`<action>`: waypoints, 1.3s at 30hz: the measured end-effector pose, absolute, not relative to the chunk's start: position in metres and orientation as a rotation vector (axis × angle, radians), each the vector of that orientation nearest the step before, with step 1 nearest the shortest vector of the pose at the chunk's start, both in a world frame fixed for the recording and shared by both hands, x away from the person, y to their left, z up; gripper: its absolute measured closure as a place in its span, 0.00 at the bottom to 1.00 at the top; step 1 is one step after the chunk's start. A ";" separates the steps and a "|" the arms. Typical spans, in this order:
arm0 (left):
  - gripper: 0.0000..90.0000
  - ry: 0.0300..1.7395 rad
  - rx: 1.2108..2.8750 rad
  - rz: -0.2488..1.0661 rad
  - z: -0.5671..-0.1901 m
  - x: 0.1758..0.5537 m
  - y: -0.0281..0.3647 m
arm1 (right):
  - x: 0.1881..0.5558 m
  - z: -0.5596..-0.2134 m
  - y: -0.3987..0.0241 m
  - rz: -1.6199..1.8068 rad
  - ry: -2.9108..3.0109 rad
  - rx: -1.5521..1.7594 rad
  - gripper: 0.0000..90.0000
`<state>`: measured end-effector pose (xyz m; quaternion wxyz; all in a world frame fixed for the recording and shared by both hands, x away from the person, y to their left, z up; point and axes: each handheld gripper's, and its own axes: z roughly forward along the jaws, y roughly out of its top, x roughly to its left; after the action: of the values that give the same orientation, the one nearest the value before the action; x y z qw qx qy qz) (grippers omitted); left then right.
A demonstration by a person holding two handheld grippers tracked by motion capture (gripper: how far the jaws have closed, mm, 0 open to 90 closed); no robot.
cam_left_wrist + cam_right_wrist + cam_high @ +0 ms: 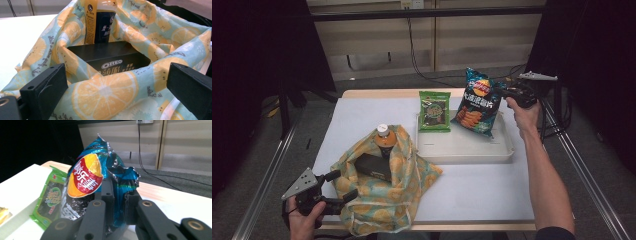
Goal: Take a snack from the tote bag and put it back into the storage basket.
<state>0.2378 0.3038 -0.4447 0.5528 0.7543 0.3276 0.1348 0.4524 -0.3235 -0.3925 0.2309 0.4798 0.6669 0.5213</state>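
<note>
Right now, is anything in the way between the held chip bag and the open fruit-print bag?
Partly. The chip bag hangs above the white tray; the bottle and the black Oreo box already sit in the mouth of the fruit-print bag. The table between looks open.

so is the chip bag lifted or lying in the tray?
Lifted upright: the right gripper pinches the chip bag by its edge, its bottom hanging over the white tray.
</note>
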 end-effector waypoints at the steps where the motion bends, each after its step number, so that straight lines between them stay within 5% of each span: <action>1: 0.03 0.776 1.785 0.322 -0.445 0.238 0.304 | 0.453 -0.394 -0.324 1.433 1.827 1.328 0.89; 7: 0.03 0.781 1.786 0.318 -0.445 0.238 0.303 | 0.453 -0.397 -0.321 1.391 1.831 1.342 0.75; 16: 0.03 0.774 1.785 0.321 -0.445 0.238 0.304 | 0.444 -0.389 -0.330 1.365 1.785 1.388 0.39; 21: 0.03 0.773 1.777 0.322 -0.444 0.237 0.304 | 0.430 -0.380 -0.332 1.376 1.770 1.351 0.34; 27: 0.03 0.773 1.780 0.326 -0.444 0.237 0.303 | 0.401 -0.382 -0.329 1.432 1.791 1.316 0.40; 33: 0.03 0.764 1.782 0.324 -0.444 0.237 0.303 | 0.379 -0.400 -0.312 1.482 1.928 1.243 0.70; 39: 0.03 0.769 1.782 0.330 -0.443 0.236 0.303 | 0.382 -0.424 -0.291 1.458 2.081 1.230 0.89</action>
<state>0.2361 0.3030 -0.4429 0.5534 0.7538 0.3254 0.1398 0.3824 -0.2907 -0.4235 0.1584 0.4303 0.7278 0.5099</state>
